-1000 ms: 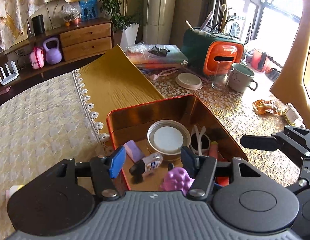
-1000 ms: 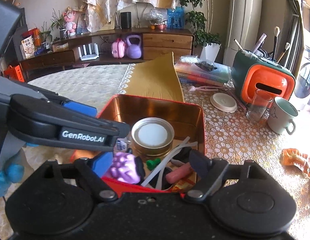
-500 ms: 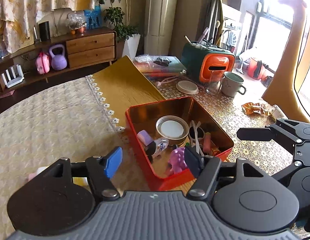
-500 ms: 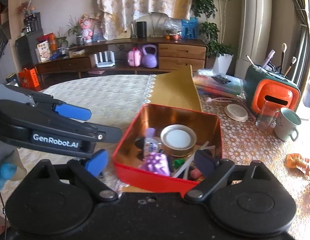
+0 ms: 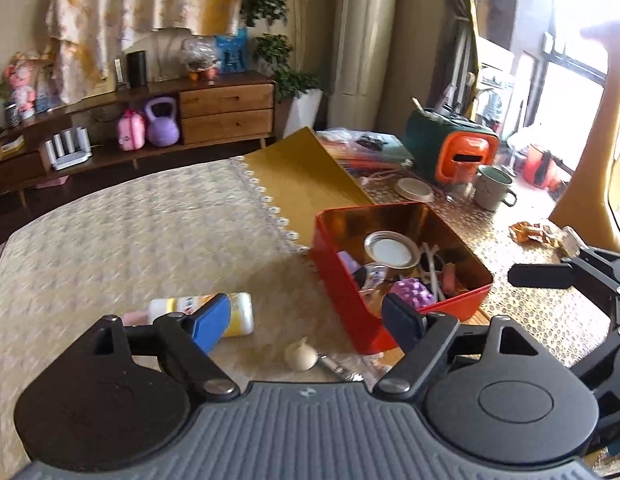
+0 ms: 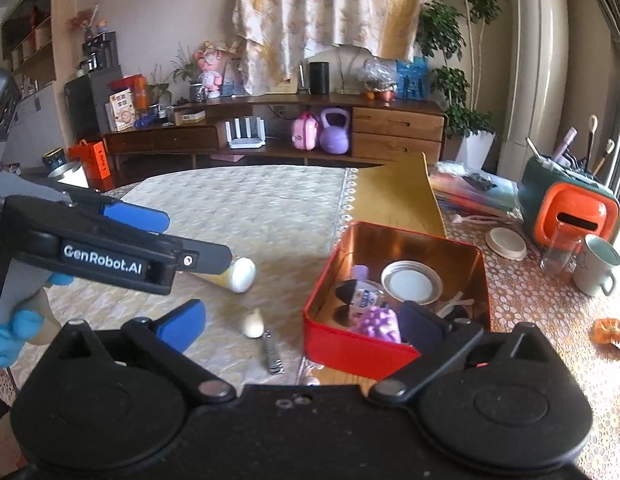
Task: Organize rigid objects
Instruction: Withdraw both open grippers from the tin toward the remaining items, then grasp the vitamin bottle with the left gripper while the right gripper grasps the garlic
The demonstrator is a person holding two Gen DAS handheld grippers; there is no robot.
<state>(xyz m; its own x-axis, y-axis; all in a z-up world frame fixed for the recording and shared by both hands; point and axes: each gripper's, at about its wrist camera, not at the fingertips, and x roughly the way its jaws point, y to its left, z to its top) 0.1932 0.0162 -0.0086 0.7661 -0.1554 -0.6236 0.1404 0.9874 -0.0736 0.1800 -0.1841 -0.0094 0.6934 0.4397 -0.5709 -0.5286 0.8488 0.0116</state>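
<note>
A red tin box (image 5: 349,312) (image 6: 349,352) with a copper inside stands on the table. In it lie a round metal lid (image 5: 389,245) (image 6: 409,281), a purple knobbly toy (image 5: 411,292) (image 6: 379,322), a small tube and several other bits. Left of the box lie a yellow bottle (image 5: 240,312) (image 6: 238,274), a garlic bulb (image 5: 300,354) (image 6: 252,323) and a nail clipper (image 6: 273,354). My left gripper (image 5: 306,322) hangs above the cloth near the bottle, jaws opening, nothing between them. My right gripper (image 6: 304,322) hovers before the box, jaws opening wide and empty.
A cream quilted cloth (image 5: 130,240) covers the left of the table; a gold mat (image 5: 306,176) lies behind the box. At the back right stand an orange and green holder (image 6: 569,204), a mug (image 6: 595,266), a glass and a white lid (image 6: 505,243). An orange wrapper (image 5: 533,232) lies right.
Both grippers have drawn back and up from over the box and opened wider. The bottle, garlic bulb and clipper have come into view.
</note>
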